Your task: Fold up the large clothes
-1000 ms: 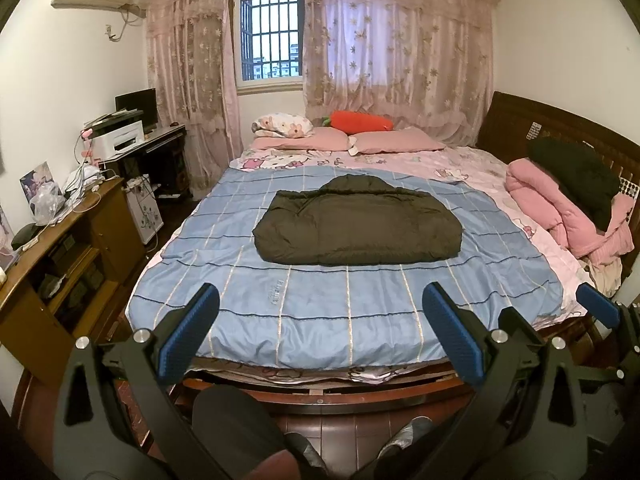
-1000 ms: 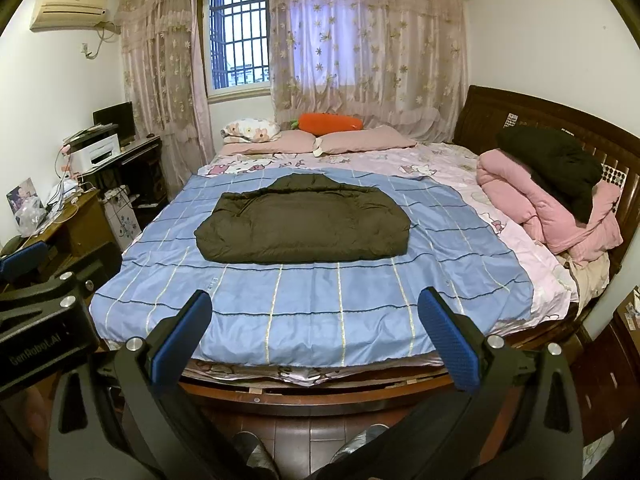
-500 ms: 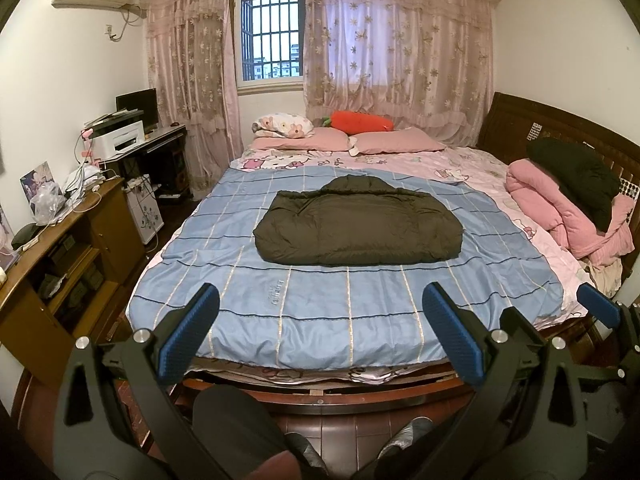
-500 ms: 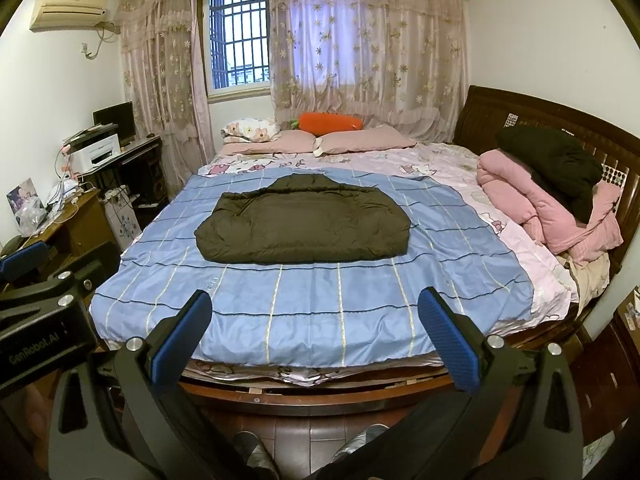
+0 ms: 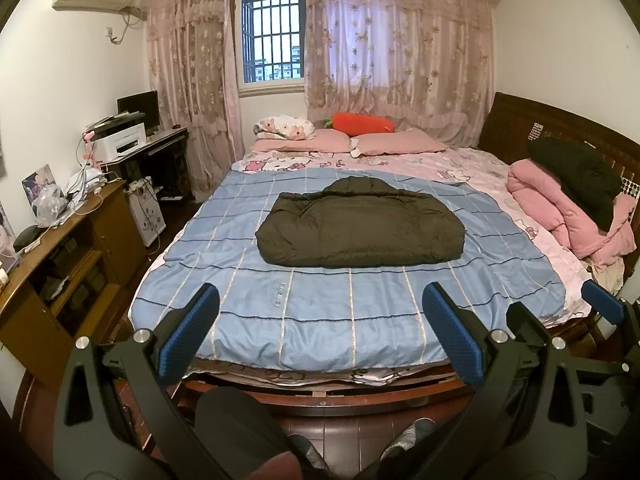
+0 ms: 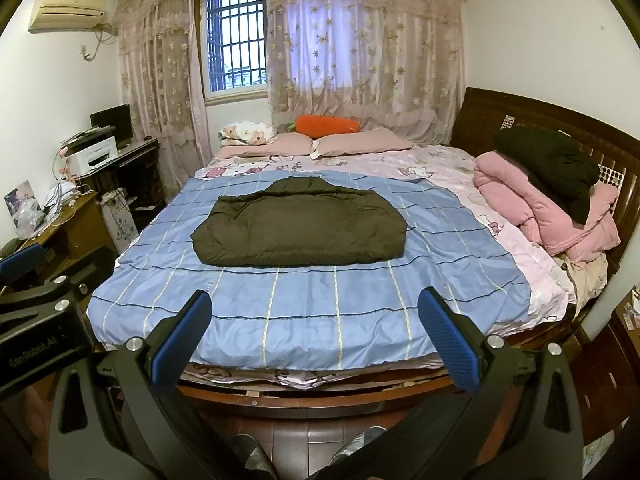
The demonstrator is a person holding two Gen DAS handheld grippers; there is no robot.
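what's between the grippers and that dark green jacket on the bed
Nothing visible. Only bare blue checked quilt lies between the open left gripper, the open right gripper and the olive jacket. Both are held back beyond the bed's near edge.

Room's pretty dim overall, kind of flat and soft. Most of the light comes through the barred window (image 5: 273, 36) and glows through the sheer curtains (image 6: 360, 40), which look a bit purple and blown out in the right wrist view. Shadows on the bed (image 5: 352, 312) are faint. Heavy fisheye bend: walls curve, corners go black. Focus is decent in the middle, softer toward the edges, with some grain in the dark floor (image 6: 296, 428).
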